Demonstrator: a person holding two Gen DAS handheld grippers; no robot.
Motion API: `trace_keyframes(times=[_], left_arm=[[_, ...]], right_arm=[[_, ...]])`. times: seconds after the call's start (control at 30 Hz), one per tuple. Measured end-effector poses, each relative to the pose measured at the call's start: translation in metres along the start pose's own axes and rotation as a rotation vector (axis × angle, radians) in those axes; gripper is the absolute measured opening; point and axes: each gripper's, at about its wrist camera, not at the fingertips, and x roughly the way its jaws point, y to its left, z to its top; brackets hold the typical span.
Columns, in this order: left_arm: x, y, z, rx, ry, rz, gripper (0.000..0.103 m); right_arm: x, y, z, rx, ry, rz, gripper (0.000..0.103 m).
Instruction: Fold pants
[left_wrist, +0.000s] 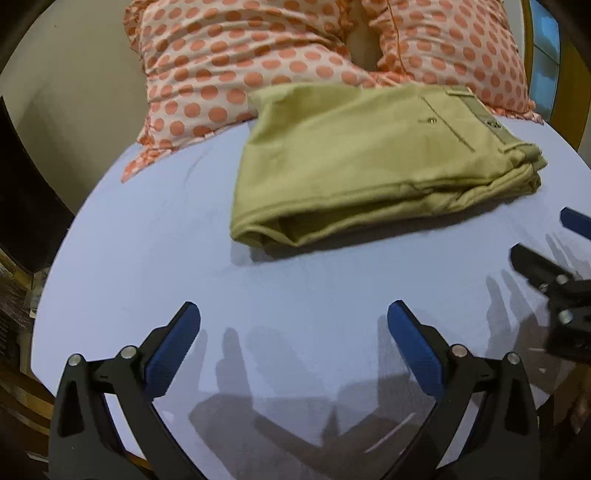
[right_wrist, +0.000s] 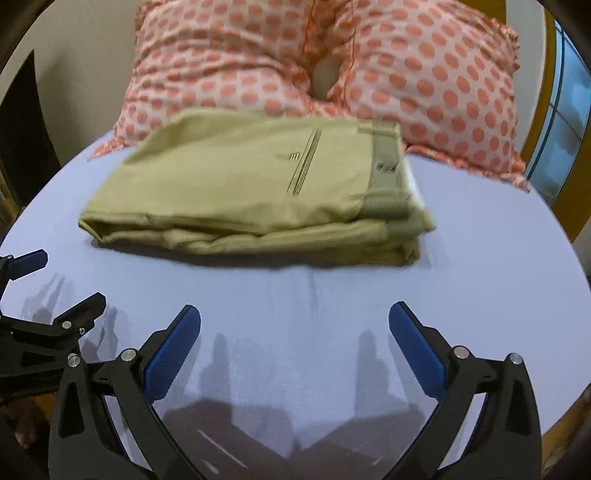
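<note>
The left hand-held gripper (left_wrist: 293, 317) is released: its two blue-padded fingers (left_wrist: 173, 347) stand spread wide apart with nothing between them, above the lavender sheet of the bed (left_wrist: 147, 258). In the right wrist view the same left hand-held gripper (right_wrist: 55, 277) appears at the left edge, also spread and holding nothing.

The pants (left_wrist: 369, 162) are khaki and lie folded into a compact stack of layers on the bed, ahead of both grippers and well apart from them. The fold runs along the left end of the stack; the waistband (left_wrist: 487, 118), with a welt pocket and a small button beside it, sits at the right end on the top layer. The far edge of the stack touches the polka-dot pillows (left_wrist: 221, 66), two white pillows with orange spots set side by side at the head of the bed. In the right wrist view the pants (right_wrist: 240, 184) show slight motion blur.

The right hand-held gripper (right_wrist: 294, 317) is likewise released, its fingers (right_wrist: 413, 347) spread wide above the sheet and grasping nothing. In the left wrist view the right hand-held gripper (left_wrist: 543, 254) enters from the right edge, near the waistband end of the stack but not touching it.
</note>
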Motion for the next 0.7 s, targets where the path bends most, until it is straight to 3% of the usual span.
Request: trace_keyframes(times=[0.2, 0.7], left_arm=[[0.013, 0.019, -0.008, -0.116, 0.037, -0.138, 0.101], [0.012, 0.019, -0.014, -0.118, 0.003, -0.131, 0.101]], right_arm=[[0.015, -0.002, -0.009, 0.054, 0.051, -0.013, 0.102], [0.015, -0.001, -0.01, 0.049, 0.064, -0.02, 0.102]])
